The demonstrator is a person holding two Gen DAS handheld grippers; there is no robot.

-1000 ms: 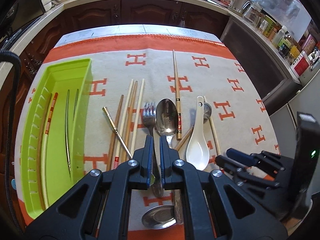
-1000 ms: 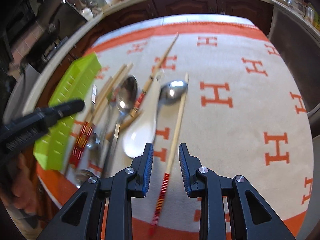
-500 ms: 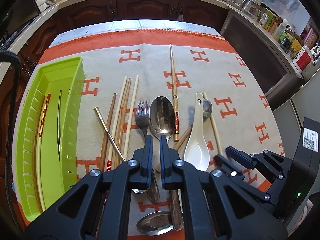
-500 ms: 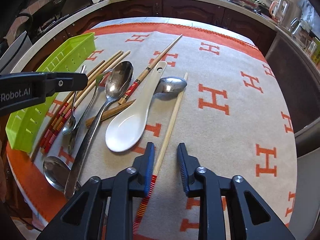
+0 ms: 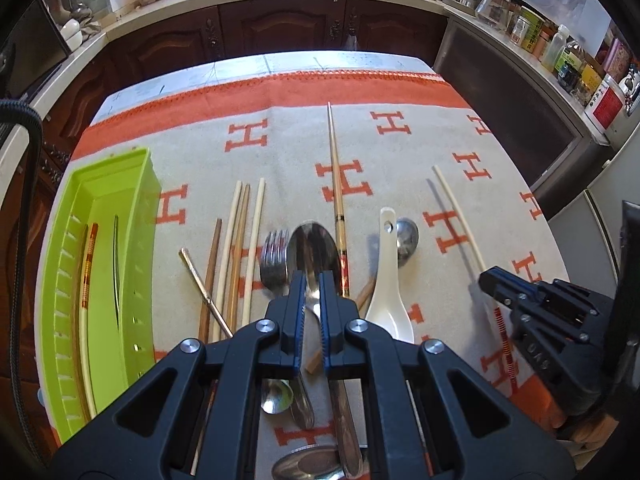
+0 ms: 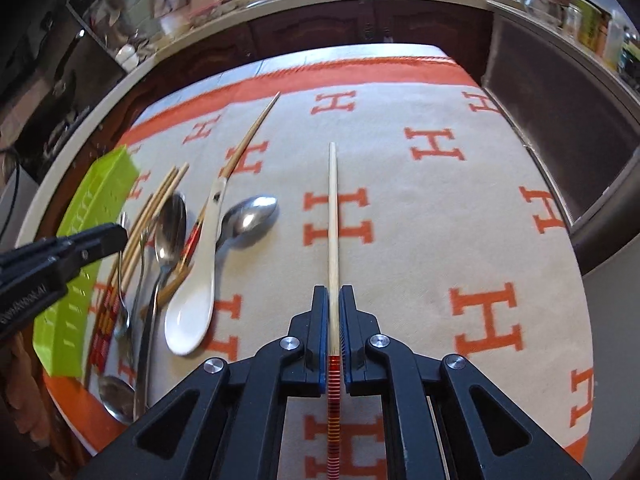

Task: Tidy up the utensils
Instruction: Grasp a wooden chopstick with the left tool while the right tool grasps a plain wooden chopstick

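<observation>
My right gripper (image 6: 333, 300) is shut on a pale chopstick with a red-striped end (image 6: 333, 216) and holds it lifted, pointing away over the cloth; the chopstick also shows in the left wrist view (image 5: 456, 208). My left gripper (image 5: 312, 284) hovers over the utensil pile, its jaws nearly closed with nothing between them. Below it lie a large metal spoon (image 5: 314, 248), a fork (image 5: 274, 260), a white ceramic spoon (image 5: 386, 280), a smaller metal spoon (image 5: 406, 236) and several chopsticks (image 5: 240, 248). A green tray (image 5: 132, 264) at the left holds chopsticks.
An orange-and-beige H-patterned cloth (image 6: 440, 220) covers the table. One long chopstick (image 5: 335, 168) lies at the middle. More spoons (image 5: 276, 396) lie near the front edge. Kitchen counters and cabinets ring the table; a dark appliance stands at the right.
My right gripper has closed on the red-striped chopstick and lifted it off the cloth, away from the white spoon. My left gripper stays over the pile.
</observation>
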